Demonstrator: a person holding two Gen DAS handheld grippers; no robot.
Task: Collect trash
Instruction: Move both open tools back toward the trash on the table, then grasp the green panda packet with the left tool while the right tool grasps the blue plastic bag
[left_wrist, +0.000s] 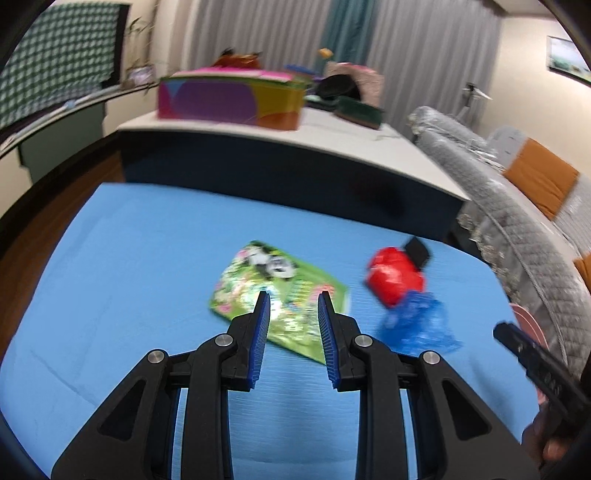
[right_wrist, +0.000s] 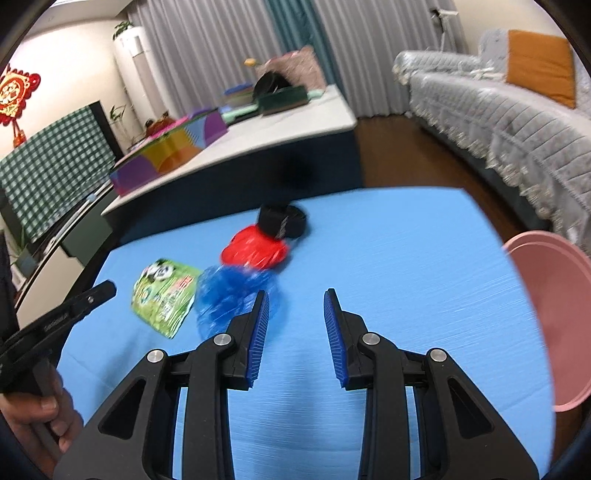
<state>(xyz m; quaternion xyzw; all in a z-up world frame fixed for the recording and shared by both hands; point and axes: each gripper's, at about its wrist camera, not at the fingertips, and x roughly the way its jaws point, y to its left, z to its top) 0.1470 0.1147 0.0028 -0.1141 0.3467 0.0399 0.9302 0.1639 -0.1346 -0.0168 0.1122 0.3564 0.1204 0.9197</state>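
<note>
Packet (left_wrist: 280, 295) lies left of wrappers (left_wrist: 402, 295) on table (left_wrist: 110, 277).

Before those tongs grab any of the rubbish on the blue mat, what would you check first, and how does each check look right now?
1. Left tongs open: ok.
2. Right tongs open: ok.
3. Left tongs lined up on the green wrapper: ok.
4. Wrapper lying clear of the red piece and blue piece: ok.
5. Pink bin beside the mat: ok.
6. Height of the tongs above the wrapper: cannot tell, the picture is blurred.
</note>
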